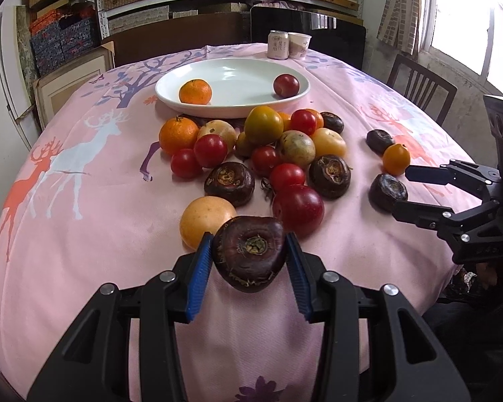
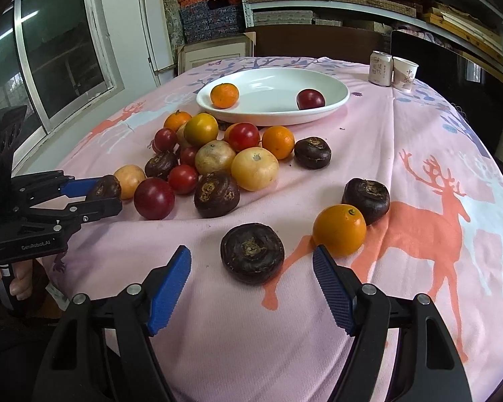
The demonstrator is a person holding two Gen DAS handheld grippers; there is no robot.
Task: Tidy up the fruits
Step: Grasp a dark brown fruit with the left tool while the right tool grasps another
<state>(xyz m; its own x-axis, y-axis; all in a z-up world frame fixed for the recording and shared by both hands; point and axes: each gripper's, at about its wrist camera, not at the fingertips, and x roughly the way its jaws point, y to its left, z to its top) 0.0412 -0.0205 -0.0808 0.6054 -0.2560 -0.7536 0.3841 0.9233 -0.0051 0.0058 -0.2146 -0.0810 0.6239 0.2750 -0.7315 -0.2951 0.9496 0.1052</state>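
Two fruits already sit on the white plate [image 1: 171,98]. Left claw [image 1: 249,251] pinches a dark water chestnut [image 1: 249,256] near the table's front edge, likely bound for the plate. Right claw [image 2: 251,264] spread, straddling another chestnut [image 2: 252,257] lying on the table [image 2: 419,134], pads not touching.

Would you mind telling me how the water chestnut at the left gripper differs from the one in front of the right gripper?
The left gripper is closed on its water chestnut, blue pads pressing both sides; the right gripper stands open around the other water chestnut, touching nothing. The held one is tilted, its stem scar facing the camera; the other lies flat on the tablecloth, scar up. Both are dark brown, squat and round.
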